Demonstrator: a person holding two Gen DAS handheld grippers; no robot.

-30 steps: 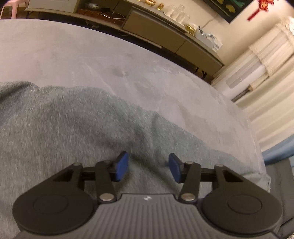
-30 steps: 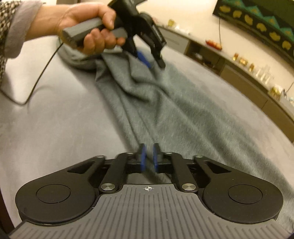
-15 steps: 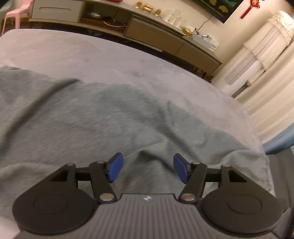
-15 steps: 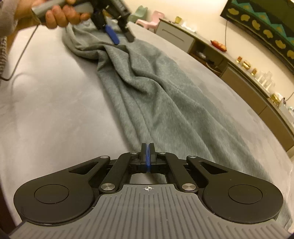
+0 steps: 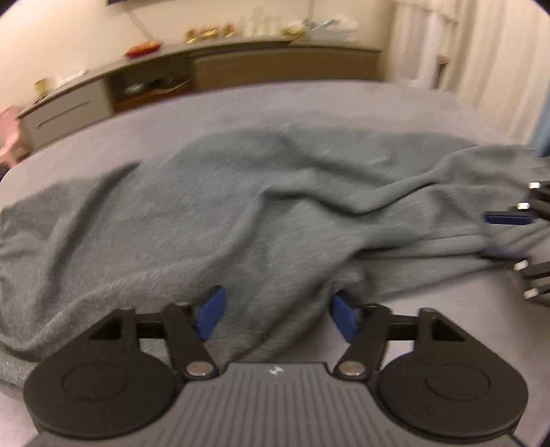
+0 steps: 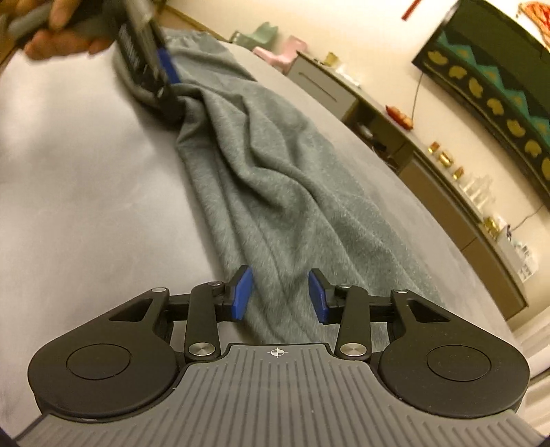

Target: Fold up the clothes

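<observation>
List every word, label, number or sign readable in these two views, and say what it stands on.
No readable words or numbers in either view.
Small pale logo on the left gripper body: too blurred to read.
Crosshair mark on the right gripper body: a symbol, no text.
Pale stripes or print on the left gripper's side, seen in the right wrist view: blurred, unreadable.
Gold shapes on the dark wall hanging: patterns, not letters.

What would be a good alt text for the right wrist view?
A long grey garment lies stretched across a pale grey bed. The right tool is opening, its blue pads astride the near end. At the far end a hand holds the left tool in the bunched cloth.
</observation>
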